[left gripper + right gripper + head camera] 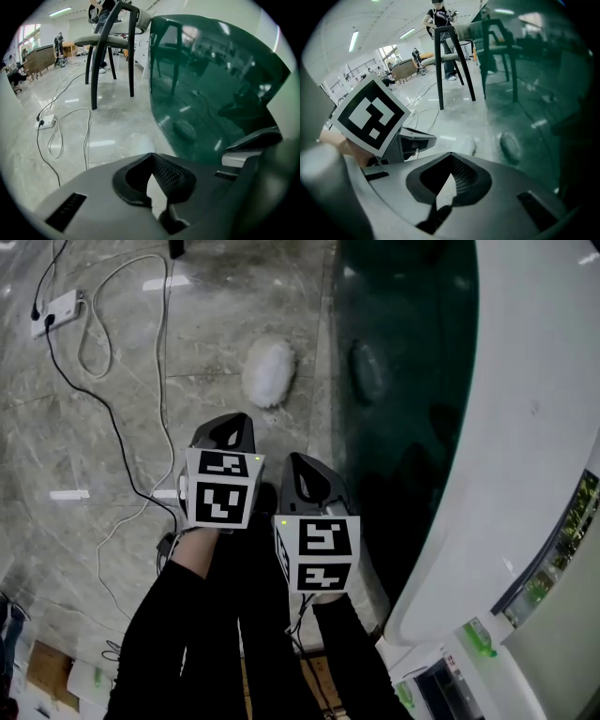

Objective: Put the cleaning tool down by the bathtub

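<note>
I stand on a grey marbled floor (112,521) in a big open hall, with one dark-green bathtub (403,381) at three o'clock. One white fluffy cleaning tool (269,371) lies on the floor at twelve o'clock, just beside the tub. My left tongs (230,427) and right tongs (305,470) are both pinched closed and empty. One power strip (58,310) sits at ten o'clock.

Floor (234,296) is shiny grey stone w/ pale streaks & thin lines btwn big tiles; lamps make bright spots on it. A white plug box (58,310) lies far left, w/ a white wire (165,329) in loops near it & a black wire (114,427) running from it. A chair (101,41) w/ dark bent legs & a grey seat stands further back. Long lamp (60,11) glows on the ceiling. Bright windows (29,33) far left, brown desk (40,55) & ppl (59,42) by them.
</note>
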